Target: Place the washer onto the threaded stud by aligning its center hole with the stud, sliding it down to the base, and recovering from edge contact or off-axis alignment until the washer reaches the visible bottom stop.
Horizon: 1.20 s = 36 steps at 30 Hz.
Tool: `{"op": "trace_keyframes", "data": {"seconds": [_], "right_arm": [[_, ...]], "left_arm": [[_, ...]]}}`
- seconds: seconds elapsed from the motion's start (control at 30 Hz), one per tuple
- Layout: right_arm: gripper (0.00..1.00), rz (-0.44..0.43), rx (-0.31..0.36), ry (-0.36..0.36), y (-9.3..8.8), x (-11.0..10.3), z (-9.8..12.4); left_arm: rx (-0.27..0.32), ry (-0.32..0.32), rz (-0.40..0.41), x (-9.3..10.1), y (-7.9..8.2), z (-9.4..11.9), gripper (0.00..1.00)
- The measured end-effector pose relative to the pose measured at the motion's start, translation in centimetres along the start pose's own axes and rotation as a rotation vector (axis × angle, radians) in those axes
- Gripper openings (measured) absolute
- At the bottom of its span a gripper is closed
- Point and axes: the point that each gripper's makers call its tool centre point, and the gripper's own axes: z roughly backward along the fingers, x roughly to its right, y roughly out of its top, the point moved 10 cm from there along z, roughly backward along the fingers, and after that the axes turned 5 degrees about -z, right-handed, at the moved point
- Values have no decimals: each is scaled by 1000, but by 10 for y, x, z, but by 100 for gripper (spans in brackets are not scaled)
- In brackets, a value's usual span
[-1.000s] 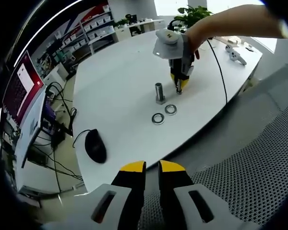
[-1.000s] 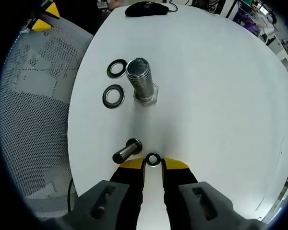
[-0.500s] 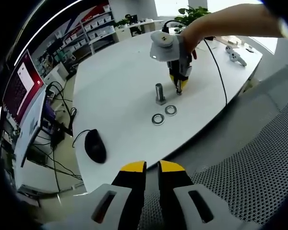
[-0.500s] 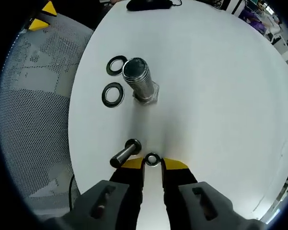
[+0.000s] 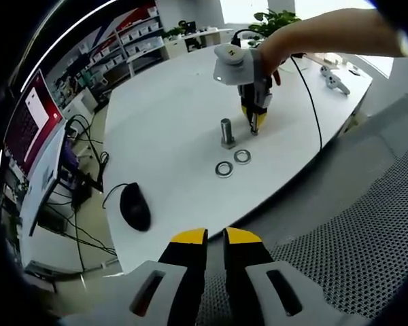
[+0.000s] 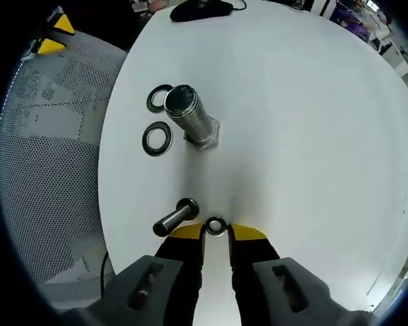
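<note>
Left tool (image 5: 215, 238) is idling off the counter (image 6: 313, 136), jaws nearly together, empty. Right tool (image 6: 216, 231) is sitting low over the counter, apparently pinching a small washer (image 6: 216, 225) at its tips. Threaded stud (image 6: 189, 119) is standing ahead and slightly left, axis upright; right tool is nearer.

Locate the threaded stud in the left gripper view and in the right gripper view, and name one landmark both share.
Left gripper view: the threaded stud stands upright on the white table, just above centre, beside the right gripper.
Right gripper view: the stud sits upper centre, leaning toward the camera, beyond the yellow fingers.
Shared landmark: the two washers lying flat beside the stud.
</note>
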Motion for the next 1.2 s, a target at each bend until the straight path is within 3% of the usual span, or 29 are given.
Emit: {"op": "trace_keyframes", "data": {"seconds": [0.43,0.57,1.2], "right_arm": [[15,-13,-15,15,3,2,-1],[15,22,-20,-6,3,-2,-1],[15,5,-26,-31,3,-7,1]], "left_arm": [[6,-1,3,-1,1,0,7],[5,-1,3,-1,0,-1,7],[19,0,5,-1,2,0,7]]}}
